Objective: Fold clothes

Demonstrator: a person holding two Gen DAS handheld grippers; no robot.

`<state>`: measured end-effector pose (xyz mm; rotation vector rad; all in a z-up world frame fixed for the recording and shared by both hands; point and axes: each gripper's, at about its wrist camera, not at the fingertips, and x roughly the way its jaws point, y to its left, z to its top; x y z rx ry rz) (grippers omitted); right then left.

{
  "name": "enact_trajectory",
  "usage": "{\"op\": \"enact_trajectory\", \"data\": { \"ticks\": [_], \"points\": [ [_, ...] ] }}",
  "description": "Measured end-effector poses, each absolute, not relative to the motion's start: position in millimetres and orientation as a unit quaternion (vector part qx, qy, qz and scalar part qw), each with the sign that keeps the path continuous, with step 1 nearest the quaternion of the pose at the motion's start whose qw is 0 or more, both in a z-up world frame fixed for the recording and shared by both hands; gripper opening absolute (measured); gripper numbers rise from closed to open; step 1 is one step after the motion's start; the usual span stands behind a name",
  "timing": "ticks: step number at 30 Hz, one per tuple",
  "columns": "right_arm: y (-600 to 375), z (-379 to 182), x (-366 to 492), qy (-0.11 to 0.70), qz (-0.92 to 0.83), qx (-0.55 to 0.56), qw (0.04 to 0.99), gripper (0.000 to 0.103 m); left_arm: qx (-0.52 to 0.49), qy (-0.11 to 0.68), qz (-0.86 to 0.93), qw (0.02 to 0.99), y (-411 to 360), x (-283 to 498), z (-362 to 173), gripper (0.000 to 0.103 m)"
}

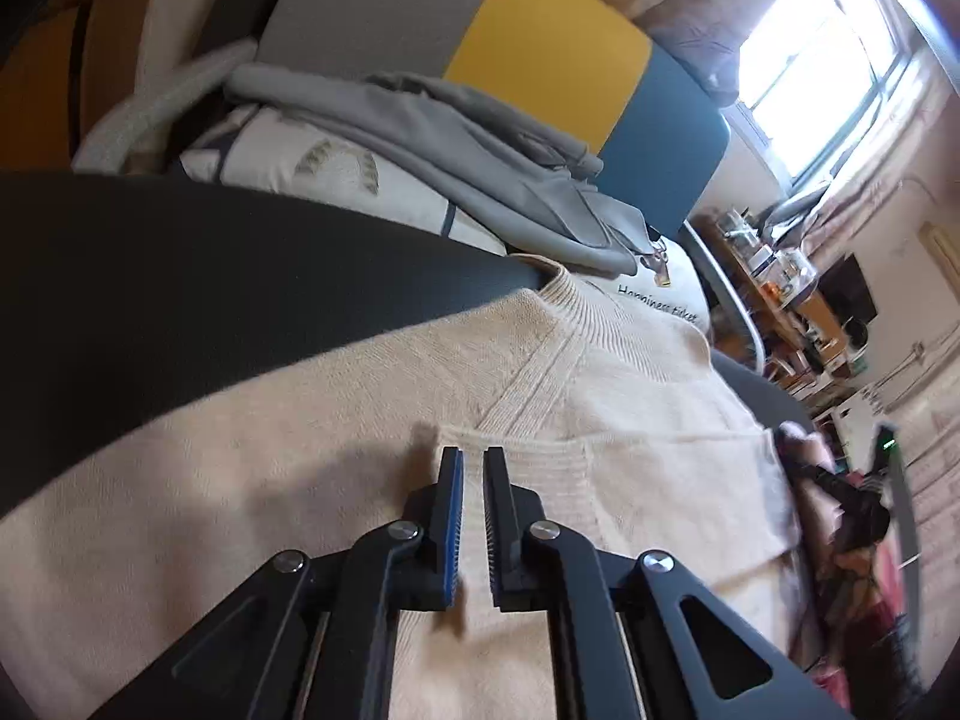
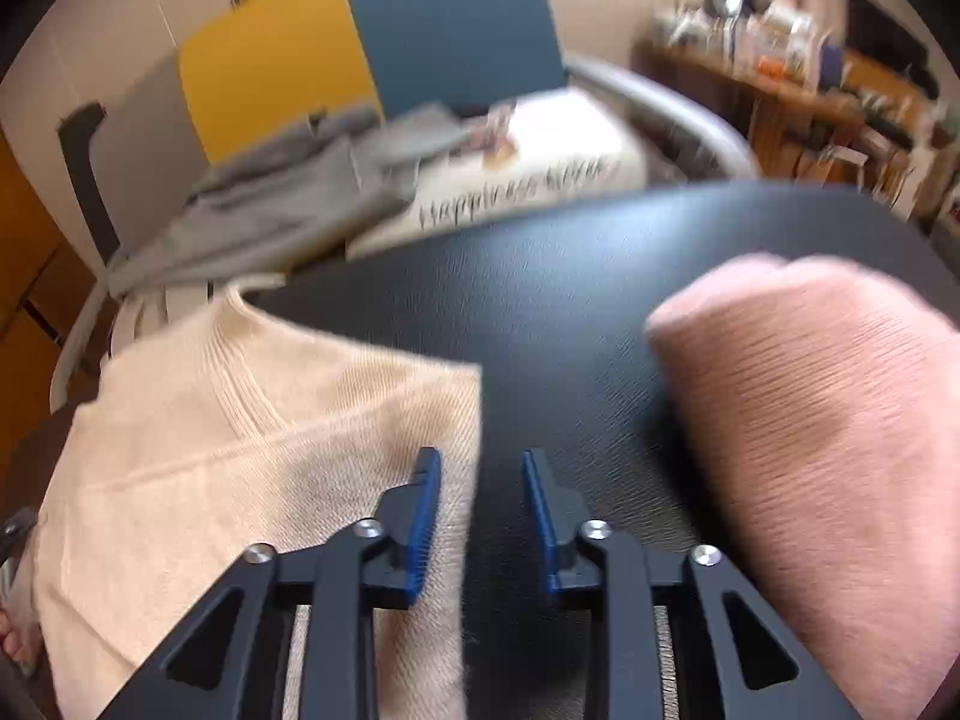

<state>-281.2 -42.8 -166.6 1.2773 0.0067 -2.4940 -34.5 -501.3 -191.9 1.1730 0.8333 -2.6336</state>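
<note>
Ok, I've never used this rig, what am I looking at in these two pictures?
There is no robot: a person holds a two-fingered claw in each hand, and each picture comes from a camera on one claw, looking along its fingers. The left claw, nearly shut, is over a cream sweater spread on the black table; I see no cloth pinched in it. The right claw stands open at the sweater's edge, holding nothing. A pink garment lies to its right. Grey clothes are piled behind the table.
</note>
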Motion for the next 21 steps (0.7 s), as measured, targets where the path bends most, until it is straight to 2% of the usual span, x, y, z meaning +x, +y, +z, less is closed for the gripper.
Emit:
{"op": "enact_trajectory", "data": {
  "ticks": [3, 5, 9, 13, 21],
  "points": [
    [-47, -148, -255, 0.007, -0.886, 0.417, 0.202, 0.034, 0.365, 0.292, -0.882, 0.051, -496, -20, -186, 0.008],
    [-61, -145, -238, 0.014, -0.877, 0.418, 0.236, 0.041, 0.358, 0.28, -0.89, 0.033, -482, -15, -182, 0.009],
    [-89, -161, -206, 0.037, -0.855, 0.444, 0.265, 0.044, 0.397, 0.229, -0.888, 0.032, -449, -29, -197, 0.01],
    [-101, -186, -191, 0.078, -0.854, 0.463, 0.223, 0.045, 0.423, 0.211, -0.879, 0.063, -440, -38, -223, 0.011],
    [-102, -196, -178, 0.099, -0.877, 0.433, 0.184, 0.048, 0.379, 0.252, -0.888, 0.067, -445, -29, -230, 0.011]
  ]
}}
